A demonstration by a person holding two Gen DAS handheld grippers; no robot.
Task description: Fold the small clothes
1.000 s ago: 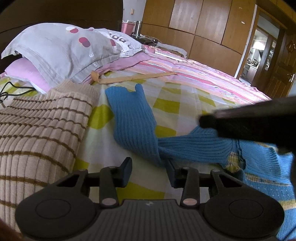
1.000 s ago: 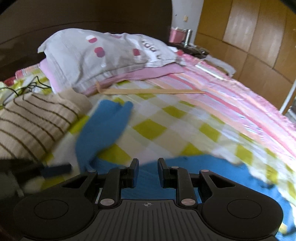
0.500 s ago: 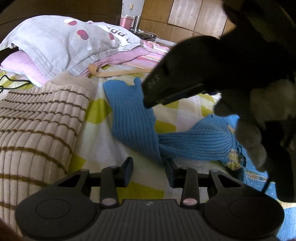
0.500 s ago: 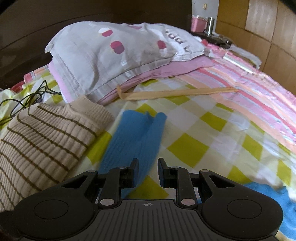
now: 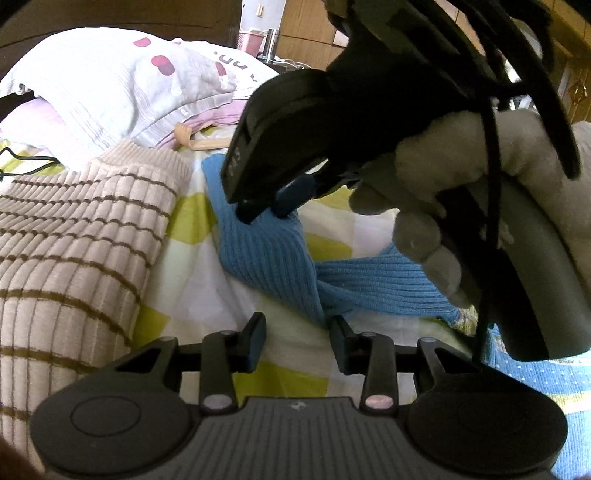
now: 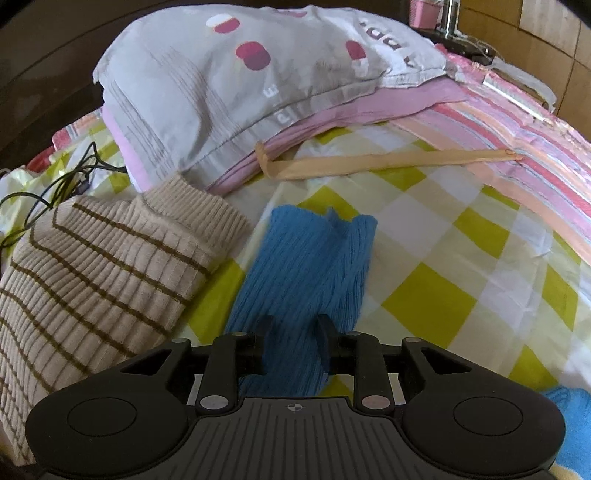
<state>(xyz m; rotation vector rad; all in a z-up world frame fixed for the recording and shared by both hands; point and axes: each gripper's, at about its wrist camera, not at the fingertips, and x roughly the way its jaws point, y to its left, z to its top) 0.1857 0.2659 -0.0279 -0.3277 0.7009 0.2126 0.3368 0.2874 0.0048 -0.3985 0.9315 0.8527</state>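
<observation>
A small blue knit sweater lies on the checked bedsheet; its sleeve [image 5: 269,251] stretches away from me and also shows in the right wrist view [image 6: 306,273]. My left gripper [image 5: 297,338] is open and empty, hovering just short of where the sleeve meets the body [image 5: 373,288]. My right gripper [image 6: 291,341] is open, its fingers [image 6: 260,345] straddling the sleeve low over it. From the left wrist view the right gripper [image 5: 273,208] hangs over the sleeve, held by a gloved hand [image 5: 461,206].
A beige brown-striped sweater [image 6: 96,273] lies folded to the left of the sleeve. Pillows [image 6: 236,85] are stacked at the bed's head, with a beige strap [image 6: 388,164] in front of them and a black cable [image 6: 48,188] at the far left. Wooden wardrobes [image 5: 310,33] stand behind.
My right gripper has swept left and forward from the sweater body to the sleeve and come down over it. The left gripper has barely moved.
</observation>
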